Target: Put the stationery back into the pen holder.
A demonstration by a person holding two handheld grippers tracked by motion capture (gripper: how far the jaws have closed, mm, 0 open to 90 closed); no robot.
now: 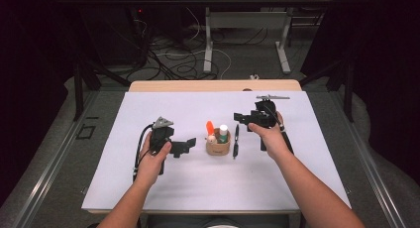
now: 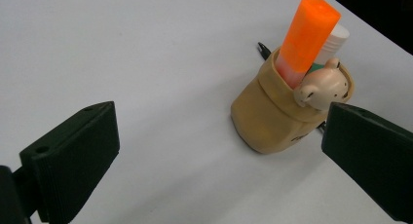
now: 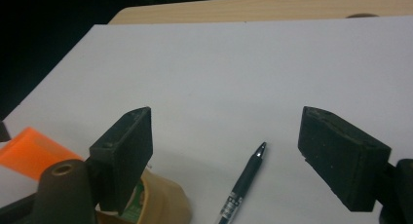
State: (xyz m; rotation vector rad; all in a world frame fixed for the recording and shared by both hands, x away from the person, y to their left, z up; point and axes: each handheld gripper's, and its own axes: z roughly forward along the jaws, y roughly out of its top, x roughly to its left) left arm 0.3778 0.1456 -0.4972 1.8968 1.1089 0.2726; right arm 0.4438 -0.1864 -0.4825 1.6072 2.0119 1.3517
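A tan pen cup (image 1: 218, 147) stands mid-table on the white sheet (image 1: 163, 183). It holds an orange highlighter (image 1: 210, 127), a white tube (image 1: 224, 132) and a small bear figure (image 1: 212, 139). A black pen (image 1: 236, 141) lies flat just right of the cup. My left gripper (image 1: 184, 146) is open a short way left of the cup, jaws toward it. In the left gripper view the cup (image 2: 265, 119), highlighter (image 2: 307, 36) and bear (image 2: 324, 87) sit ahead of the open left gripper (image 2: 219, 114). My right gripper (image 1: 241, 118) is open above the pen (image 3: 243, 182), nothing between its jaws (image 3: 226, 119).
The wooden table edge (image 1: 213, 85) shows behind the sheet. Beyond it are the floor with cables (image 1: 183, 64) and another table's legs (image 1: 283, 44). In the right gripper view the cup (image 3: 163, 204) and highlighter (image 3: 31, 153) sit at the lower left.
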